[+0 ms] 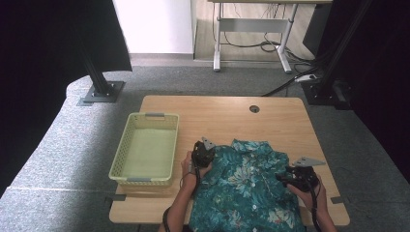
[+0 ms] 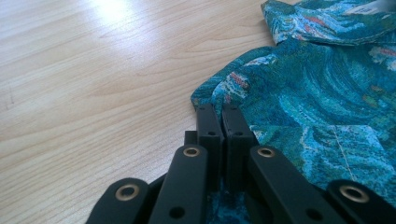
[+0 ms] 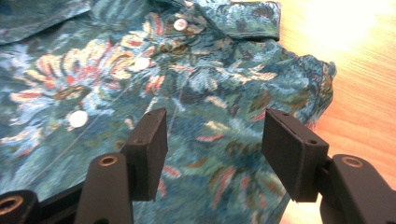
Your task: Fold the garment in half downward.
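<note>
A teal shirt with a floral print and white buttons lies spread on the near part of the wooden table, collar away from me. My left gripper sits at the shirt's left shoulder. In the left gripper view its jaws are pressed together on the shirt's edge, and fabric shows beneath them. My right gripper hovers at the shirt's right shoulder. In the right gripper view it stands open just above the cloth, nothing pinched between its pads.
A pale green plastic basket stands empty on the table's left side. A round cable hole is near the far edge. Bare wood lies beyond the collar. Grey carpet, black frame posts and a desk with cables lie beyond the table.
</note>
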